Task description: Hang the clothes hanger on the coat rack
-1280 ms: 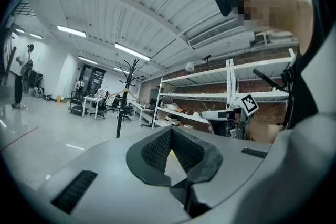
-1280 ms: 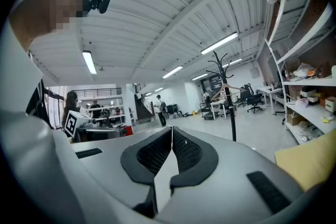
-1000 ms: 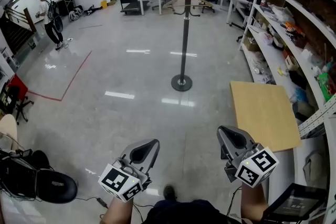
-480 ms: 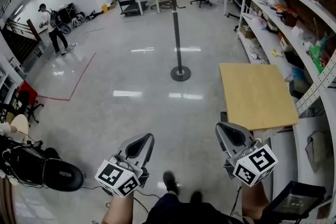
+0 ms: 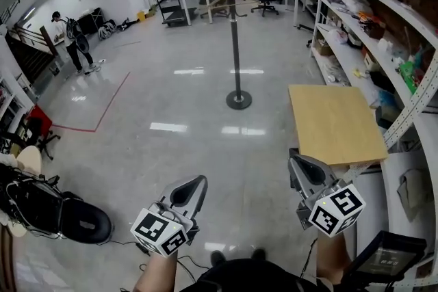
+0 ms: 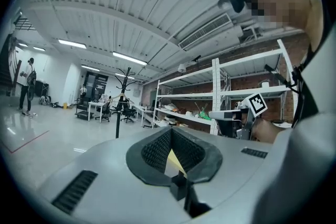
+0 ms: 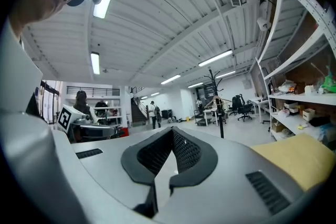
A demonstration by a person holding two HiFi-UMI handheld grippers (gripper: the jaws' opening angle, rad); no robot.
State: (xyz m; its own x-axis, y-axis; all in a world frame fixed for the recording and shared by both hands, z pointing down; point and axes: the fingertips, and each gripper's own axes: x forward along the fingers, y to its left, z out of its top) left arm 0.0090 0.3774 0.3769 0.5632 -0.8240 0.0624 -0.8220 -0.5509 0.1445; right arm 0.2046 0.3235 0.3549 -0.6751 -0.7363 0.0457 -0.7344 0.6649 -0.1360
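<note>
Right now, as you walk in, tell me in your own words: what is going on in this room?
A person holds a left gripper and a right gripper low, both pointing level across the floor. The left one's fingers and the right one's fingers are shut, with nothing between them. The coat rack stands well ahead on the open floor, and a wooden hanger appears to hang near its top. Neither gripper is near the rack.

No readable text, no legible labels
</note>
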